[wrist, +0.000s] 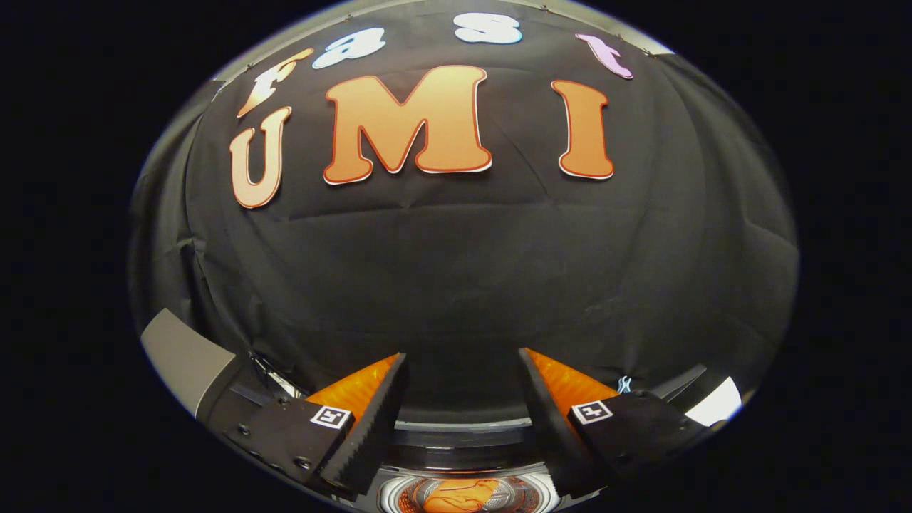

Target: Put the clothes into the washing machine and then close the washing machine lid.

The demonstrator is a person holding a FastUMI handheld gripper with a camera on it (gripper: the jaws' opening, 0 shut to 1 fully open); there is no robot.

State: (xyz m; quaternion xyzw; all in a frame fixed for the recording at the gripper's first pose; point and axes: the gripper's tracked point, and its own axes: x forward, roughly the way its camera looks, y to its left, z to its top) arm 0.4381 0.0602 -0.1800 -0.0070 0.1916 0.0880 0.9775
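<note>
My gripper (463,360) is open, its two fingers spread wide with nothing between them. Low down between the fingers I see the round opening of the washing machine (467,493). Something orange (459,494), likely a piece of clothing, lies inside the drum. A curved dark rim of the machine (463,438) runs just ahead of the opening, between the fingers. The machine's lid cannot be made out from here.
The booth's black cloth wall (470,285) rises close beyond the fingers. A grey panel (182,360) juts in beside the left finger, and a pale surface (716,402) shows past the right finger.
</note>
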